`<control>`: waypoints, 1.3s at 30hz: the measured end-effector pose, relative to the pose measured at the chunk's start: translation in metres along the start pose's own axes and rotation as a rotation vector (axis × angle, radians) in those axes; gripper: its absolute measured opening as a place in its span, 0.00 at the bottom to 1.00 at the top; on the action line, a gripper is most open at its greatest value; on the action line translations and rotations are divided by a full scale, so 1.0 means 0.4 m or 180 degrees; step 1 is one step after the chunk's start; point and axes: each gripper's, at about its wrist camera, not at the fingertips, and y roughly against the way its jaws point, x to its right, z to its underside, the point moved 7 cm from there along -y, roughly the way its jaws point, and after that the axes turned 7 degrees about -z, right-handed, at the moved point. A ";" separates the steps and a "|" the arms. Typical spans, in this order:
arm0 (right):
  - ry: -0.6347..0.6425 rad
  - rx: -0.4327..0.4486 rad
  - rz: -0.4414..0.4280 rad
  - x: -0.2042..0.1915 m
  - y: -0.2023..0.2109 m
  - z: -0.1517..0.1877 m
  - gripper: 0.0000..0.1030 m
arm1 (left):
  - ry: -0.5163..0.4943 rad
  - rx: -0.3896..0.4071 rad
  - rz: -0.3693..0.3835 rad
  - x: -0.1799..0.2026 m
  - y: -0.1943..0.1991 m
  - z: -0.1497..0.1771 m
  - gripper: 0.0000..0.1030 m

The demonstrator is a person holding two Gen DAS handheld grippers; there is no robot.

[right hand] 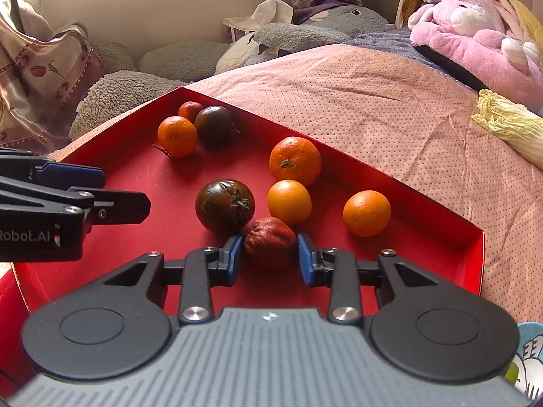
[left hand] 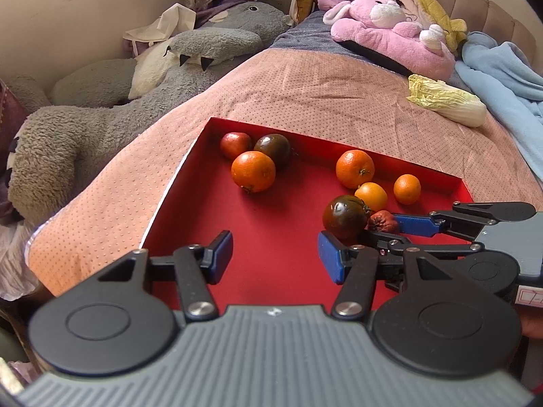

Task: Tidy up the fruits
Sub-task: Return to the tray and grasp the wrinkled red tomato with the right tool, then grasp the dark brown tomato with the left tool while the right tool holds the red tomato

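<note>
Eight fruits in red tray point(right hand: 441, 200) on pink bedspread point(right hand: 390, 101). Right gripper point(right hand: 270, 254) clamped on wrinkled red fruit point(right hand: 269, 242), beside dark tomato point(right hand: 225, 205); grip plain from right wrist only, half hidden from left. Left gripper point(left hand: 275, 256) half open, empty, over bare tray floor. Napa cabbage point(left hand: 446, 100) well apart.

bright, soft daylight, faint shadows under fruit, sharp focus, strong fisheye bending at edges.
</note>
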 end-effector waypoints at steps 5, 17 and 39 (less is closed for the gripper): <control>-0.0109 -0.0027 0.0102 0.025 0.050 0.050 0.39 | -0.0185 0.0019 0.0219 0.071 -0.003 -0.002 0.57; -0.0574 0.0076 0.0272 0.096 0.223 0.195 0.38 | -0.0585 -0.0089 0.0207 0.213 -0.091 0.015 0.57; -0.0536 0.0301 0.0265 0.041 0.336 0.201 0.38 | -0.0422 -0.0076 -0.0006 0.201 -0.060 0.012 0.41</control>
